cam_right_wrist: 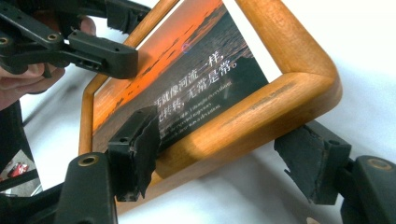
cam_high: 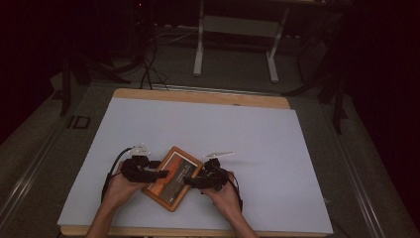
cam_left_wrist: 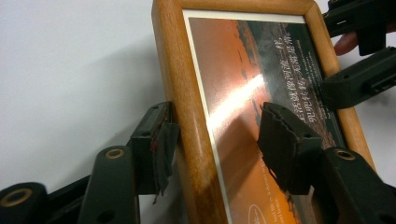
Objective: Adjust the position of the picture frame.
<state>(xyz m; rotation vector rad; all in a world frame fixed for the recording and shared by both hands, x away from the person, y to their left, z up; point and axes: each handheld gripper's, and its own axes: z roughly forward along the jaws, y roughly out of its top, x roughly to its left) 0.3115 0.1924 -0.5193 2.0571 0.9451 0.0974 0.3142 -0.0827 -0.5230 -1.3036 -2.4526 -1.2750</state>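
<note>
Here left hand-held gripper [cam_left_wrist: 215, 135] straddles wooden frame [cam_high: 173, 177] edge, pads apart; right hand-held gripper [cam_right_wrist: 233, 154] likewise.

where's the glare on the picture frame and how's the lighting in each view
High view: dim overall, dark surroundings, the picture frame small. Left gripper view: a bright diagonal glare streak across the frame's glass, near pads soft. Right gripper view: evenly lit, print legible, white table washed out.
</note>
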